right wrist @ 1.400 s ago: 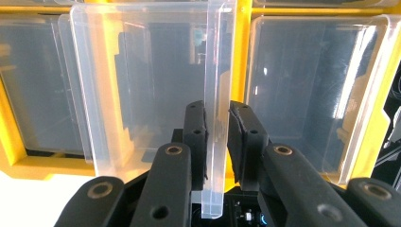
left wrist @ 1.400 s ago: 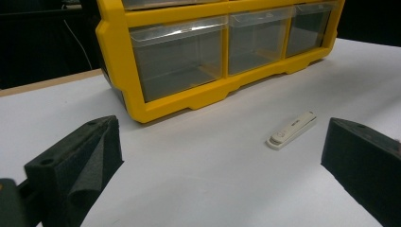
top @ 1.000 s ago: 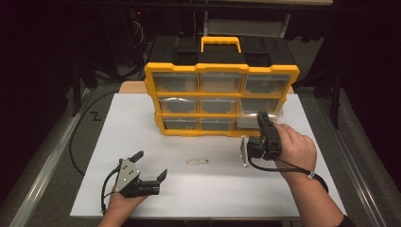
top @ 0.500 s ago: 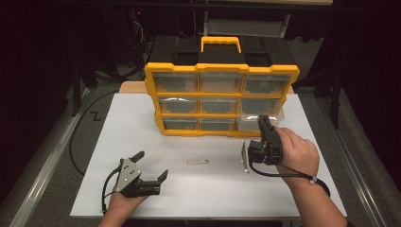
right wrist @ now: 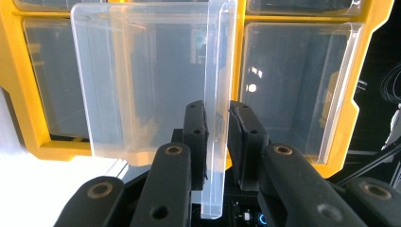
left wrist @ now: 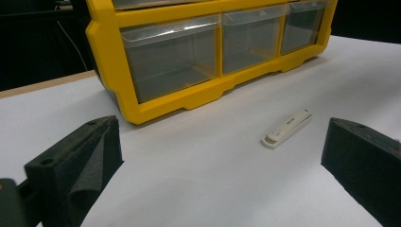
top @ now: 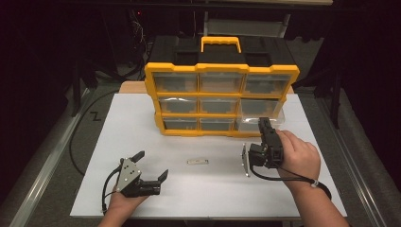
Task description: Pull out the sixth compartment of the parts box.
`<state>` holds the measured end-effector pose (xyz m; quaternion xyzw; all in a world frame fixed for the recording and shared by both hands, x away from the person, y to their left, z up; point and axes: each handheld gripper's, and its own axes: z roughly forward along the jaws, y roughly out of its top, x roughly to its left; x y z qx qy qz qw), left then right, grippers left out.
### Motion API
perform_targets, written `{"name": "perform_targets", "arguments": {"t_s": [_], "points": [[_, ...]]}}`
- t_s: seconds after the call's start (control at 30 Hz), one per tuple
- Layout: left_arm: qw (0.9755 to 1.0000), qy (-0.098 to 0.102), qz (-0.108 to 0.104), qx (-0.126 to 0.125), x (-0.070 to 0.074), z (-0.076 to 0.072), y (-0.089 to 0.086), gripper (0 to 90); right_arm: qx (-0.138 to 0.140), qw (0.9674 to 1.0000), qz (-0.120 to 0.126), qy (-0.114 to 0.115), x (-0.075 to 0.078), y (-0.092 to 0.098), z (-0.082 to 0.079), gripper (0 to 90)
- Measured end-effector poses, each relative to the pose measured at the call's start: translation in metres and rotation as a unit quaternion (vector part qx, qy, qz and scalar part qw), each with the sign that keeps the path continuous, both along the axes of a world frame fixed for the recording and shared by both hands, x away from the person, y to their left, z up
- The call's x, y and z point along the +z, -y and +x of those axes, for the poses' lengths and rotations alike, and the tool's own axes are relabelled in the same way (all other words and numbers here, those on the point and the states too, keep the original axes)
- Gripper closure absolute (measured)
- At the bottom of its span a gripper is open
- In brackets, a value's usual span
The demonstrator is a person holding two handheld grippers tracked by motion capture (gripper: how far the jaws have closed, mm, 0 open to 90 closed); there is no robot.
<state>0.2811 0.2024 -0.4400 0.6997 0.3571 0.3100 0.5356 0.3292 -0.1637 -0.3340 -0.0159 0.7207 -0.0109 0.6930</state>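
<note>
A yellow organizer (top: 222,68) with clear drawers stands at the back of the white table. One clear drawer (top: 261,109) sticks out of its right column, low down. My right gripper (top: 263,125) is shut on that drawer's front wall. In the right gripper view the clear drawer (right wrist: 146,80) juts from the organizer frame (right wrist: 28,99), and the right gripper (right wrist: 217,113) clamps its thin front wall between both pads. My left gripper (top: 152,164) rests open near the front left. A small white stick (top: 197,161) lies flat just right of it; the white stick (left wrist: 287,128) lies ahead of the open left gripper (left wrist: 221,137).
The white table top (top: 123,118) has free room left of the organizer. A black cable (top: 78,137) curves along the table's left side. The organizer's other drawers (left wrist: 172,61) are pushed in. A metal rail (top: 42,165) runs down the left edge.
My right hand has drawn slightly toward the near edge, and the clear drawer has come out a little with it. The left gripper and the white stick have not moved.
</note>
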Motion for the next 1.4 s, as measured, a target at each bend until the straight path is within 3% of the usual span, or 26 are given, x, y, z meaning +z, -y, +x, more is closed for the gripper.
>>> {"name": "perform_targets", "arguments": {"t_s": [0.7,1.03,1.1,1.4], "points": [[1.0000,-0.001,0.003,-0.001,-0.0004,0.0005,0.0014,0.3,0.003,0.9999,0.000,0.010,-0.0064,0.0009,-0.0042,79.8],[1.0000,-0.001,0.003,-0.002,-0.0004,0.0004,0.0013,0.3,0.002,1.0000,0.008,-0.002,-0.0039,-0.0010,-0.0034,78.5],[1.0000,0.000,0.004,-0.002,-0.0004,0.0004,0.0012,0.3,0.003,1.0000,-0.002,-0.002,-0.0025,-0.0021,-0.0031,78.5],[1.0000,-0.001,0.004,-0.003,-0.0004,0.0003,0.0014,0.3,0.012,0.9999,0.006,-0.002,-0.0033,-0.0030,-0.0065,63.6]]}}
